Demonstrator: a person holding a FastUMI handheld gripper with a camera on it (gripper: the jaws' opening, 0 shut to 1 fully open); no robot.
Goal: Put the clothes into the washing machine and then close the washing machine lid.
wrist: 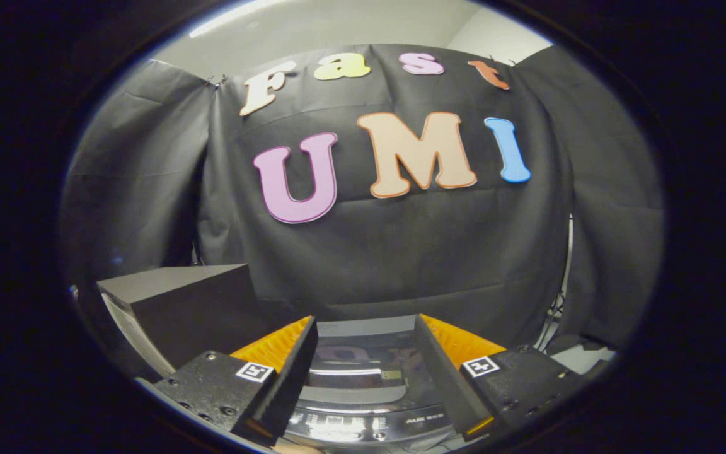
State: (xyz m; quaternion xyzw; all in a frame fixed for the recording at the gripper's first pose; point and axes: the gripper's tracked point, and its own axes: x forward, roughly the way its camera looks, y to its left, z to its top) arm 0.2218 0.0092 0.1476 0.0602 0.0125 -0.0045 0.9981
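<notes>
Gripper view: the gripper (366, 334) has its 2 fingers spread apart, nothing between them. Below and between them lies the washing machine lid (363, 372), glossy, dark, closed flat. A matte dark box (180, 302) stands just left.

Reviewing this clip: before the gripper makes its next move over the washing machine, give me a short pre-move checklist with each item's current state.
1. Gripper open: ok, its fingers stand wide apart.
2. Nothing held: ok, nothing sits between the fingers; only the washing machine lid shows through the gap.
3. Lid closed: ok as far as visible; the glossy lid lies flat below and between the fingers, reflecting the booth.
4. Clothes inside the machine: cannot tell, the lid's reflections hide what is under it.
5. Control panel free of contact: ok, it lies between the finger bases, untouched.
6. Dark box beside the machine: ok, it stands beyond the left finger, apart from it.
</notes>
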